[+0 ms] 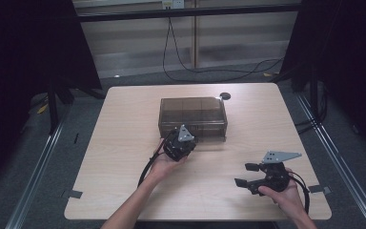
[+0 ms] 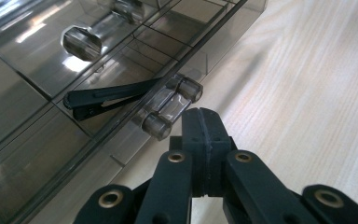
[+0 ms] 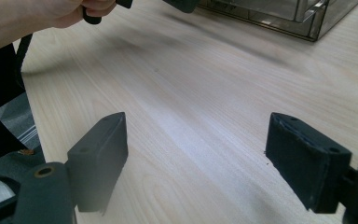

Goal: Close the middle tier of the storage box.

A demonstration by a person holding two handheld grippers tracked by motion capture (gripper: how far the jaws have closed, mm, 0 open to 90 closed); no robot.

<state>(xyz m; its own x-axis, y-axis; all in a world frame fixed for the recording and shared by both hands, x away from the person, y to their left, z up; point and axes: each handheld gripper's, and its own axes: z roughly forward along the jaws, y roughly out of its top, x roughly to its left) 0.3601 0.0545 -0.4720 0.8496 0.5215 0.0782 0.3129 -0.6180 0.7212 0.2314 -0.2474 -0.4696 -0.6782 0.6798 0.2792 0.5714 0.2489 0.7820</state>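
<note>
A smoky clear plastic compartment box [image 1: 193,114] sits in the middle of the table with its lid down. My left gripper [image 1: 185,138] is at the box's front wall. In the left gripper view its jaws [image 2: 202,126] are shut together with nothing between them, the tip just beside the clear front latch [image 2: 170,105]. A slim black clip-like item [image 2: 107,98] lies inside the box behind that latch. My right gripper [image 1: 246,174] is held low over the front right of the table, its jaws [image 3: 196,154] wide open over bare wood.
A small black round disc [image 1: 225,96] lies on the table behind the box. The box's corner [image 3: 284,14] and the person's left hand [image 3: 42,14] appear at the top of the right gripper view. Cables run across the floor beyond the table.
</note>
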